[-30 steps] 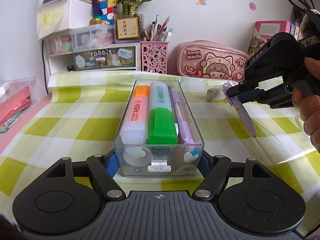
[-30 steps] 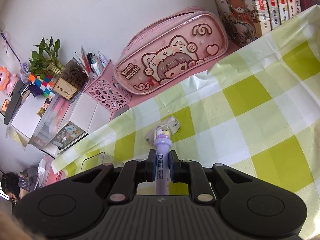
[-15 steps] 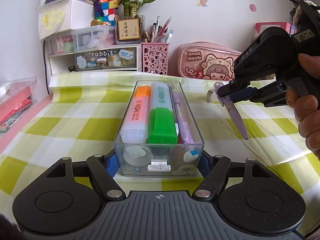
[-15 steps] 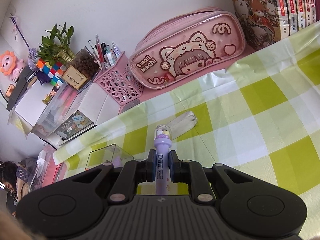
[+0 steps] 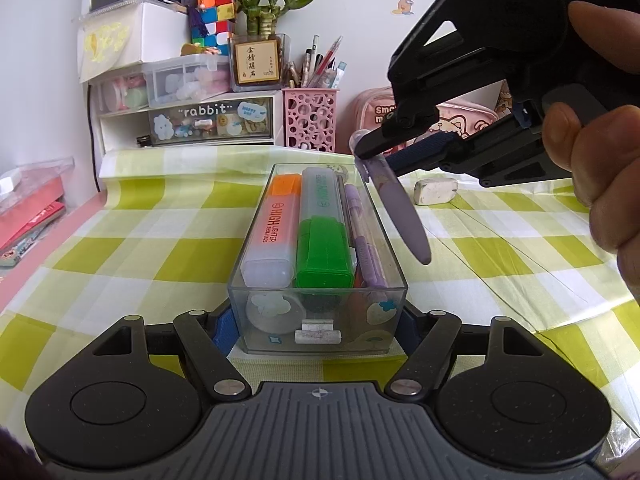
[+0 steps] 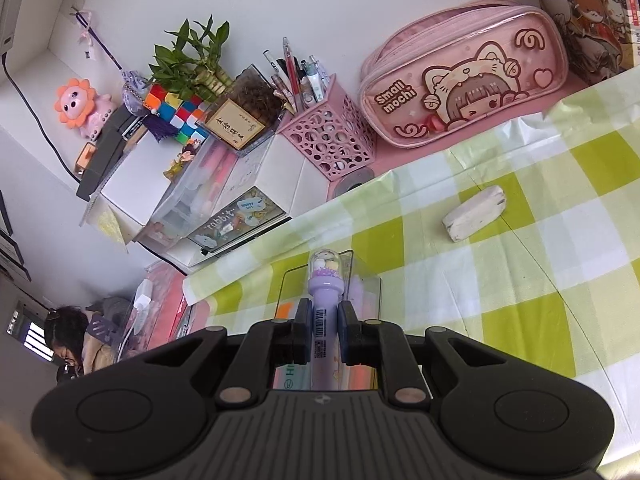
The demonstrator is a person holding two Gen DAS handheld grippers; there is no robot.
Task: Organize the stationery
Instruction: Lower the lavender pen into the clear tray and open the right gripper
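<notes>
A clear plastic box [image 5: 318, 312] sits on the checked cloth, holding an orange highlighter [image 5: 272, 228], a green highlighter [image 5: 322, 236] and a purple pen [image 5: 362, 232]. My left gripper [image 5: 316, 322] is shut on the box's near end. My right gripper [image 6: 324, 326] is shut on a purple pen [image 6: 325, 292] with a clear domed cap. In the left wrist view that pen [image 5: 400, 216] hangs tip-down in the air, just above the box's right wall. A white eraser [image 5: 436, 191] lies on the cloth beyond the box, also seen in the right wrist view [image 6: 474, 218].
At the back stand a pink mesh pen cup [image 5: 310, 120], a "rabbit" drawer unit [image 5: 188, 120], a pink "Small mochi" pencil case [image 6: 464, 76] and books [image 6: 580, 12]. Red folders [image 5: 28, 216] lie at the left edge.
My right gripper has carried the purple pen left and up, from over the cloth to just above the box's right side. The left gripper and box have stayed put.
</notes>
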